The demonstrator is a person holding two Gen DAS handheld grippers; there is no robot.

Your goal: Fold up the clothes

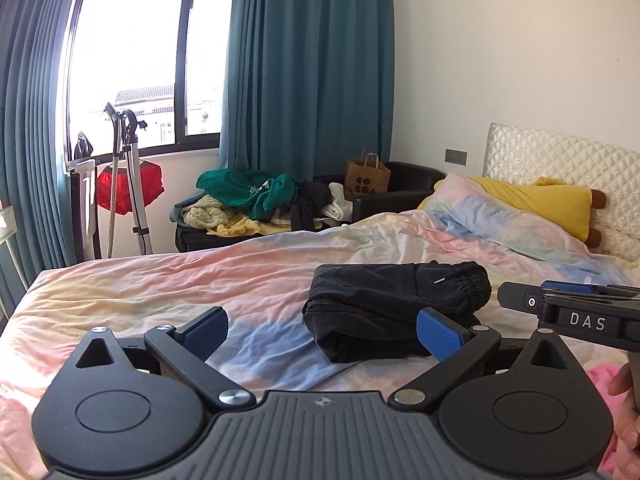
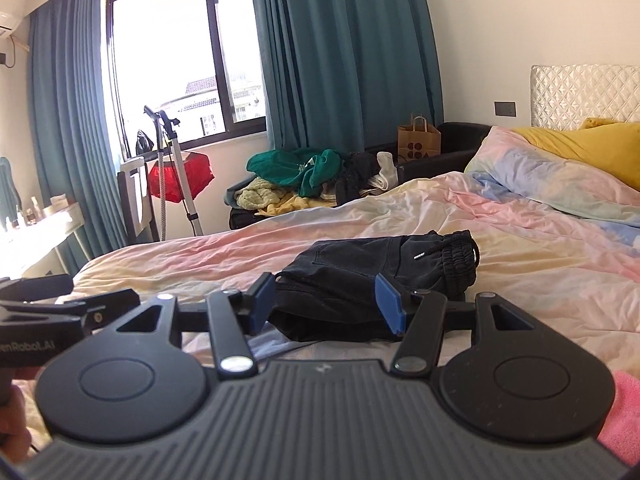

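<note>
I see a big bed (image 1: 200,280) with a soft sheet in pink, yellow and blue. Past it a pile of clothes (image 1: 256,204) sits on a dark couch by the window. In the middle of the bed lie the black shorts (image 1: 396,300), folded up in a neat bundle. My left gripper (image 1: 322,330) has its tongs wide apart and grabs nothing. My right gripper (image 2: 326,304) has its tongs about half apart, just in front of the shorts, with nothing in them.

Open bedspread (image 1: 168,280) around folded shorts (image 1: 396,304)
</note>
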